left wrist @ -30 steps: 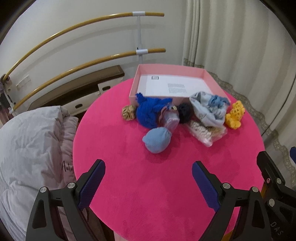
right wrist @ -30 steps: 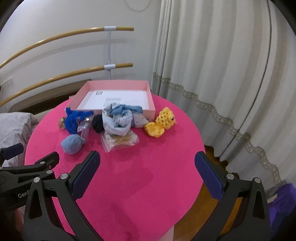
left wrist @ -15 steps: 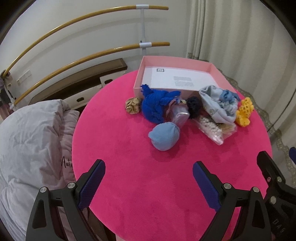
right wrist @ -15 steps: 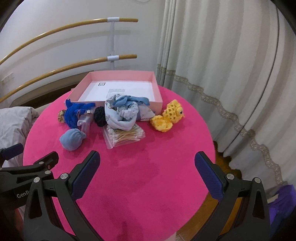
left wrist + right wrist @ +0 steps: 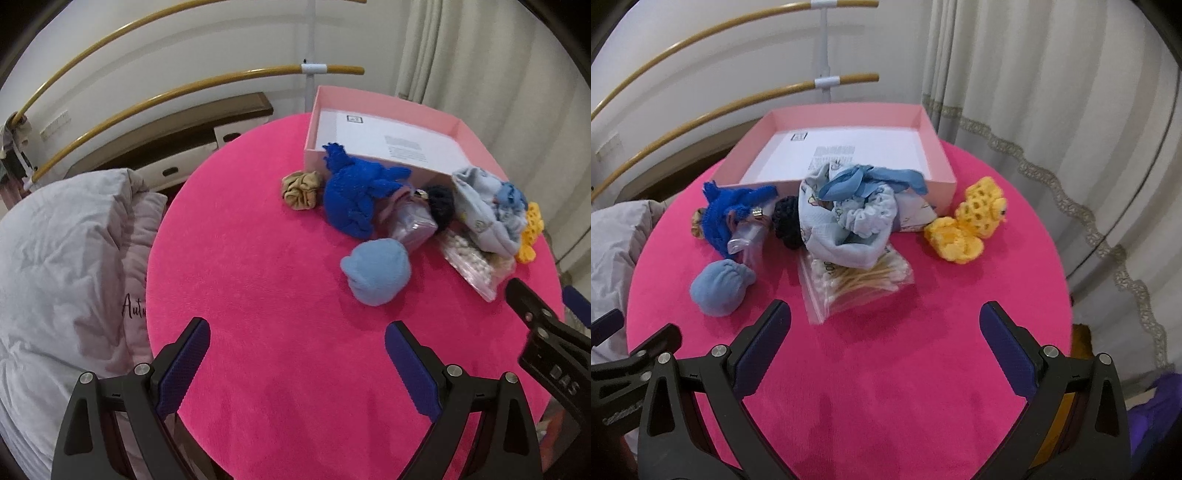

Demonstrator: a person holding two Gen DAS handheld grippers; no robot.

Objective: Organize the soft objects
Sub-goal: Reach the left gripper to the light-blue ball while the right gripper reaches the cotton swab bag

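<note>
- Hanging above the near part of the round pink table [image 5: 886,387], the left gripper [image 5: 297,363] and the right gripper [image 5: 884,345] both stand with jaws spread wide and nothing between the pads; neither touches anything.
- The soft things lie in a loose heap on the far half of the table, pressed against the near wall of the empty pink box [image 5: 934,147], which sits at the far edge.
- Nearest the left gripper is a light blue ball of cloth [image 5: 376,271], lying apart from the heap on its near side; behind it lie a royal blue knitted piece [image 5: 354,199], a tan scrunchie [image 5: 301,190] and a black knitted piece [image 5: 441,203].
- Toward the right edge sits a yellow crocheted toy [image 5: 971,225], just clear of the box's near right corner; a pale printed cloth bundle [image 5: 846,225] rests partly on a clear bag of cotton swabs [image 5: 857,284].
- The likely first step is a reach and pick, one item per hand.
- To do it well, I would start with the outliers: the ball for the left, the toy for the right, since each has bare table around it.
- Come down with the pads straddling the item's middle, close until the fabric bunches firmly, then lift straight up before carrying it over the box wall.
- The swab bag is slippery and pinned under the bundle, so the bundle should go first.
</note>
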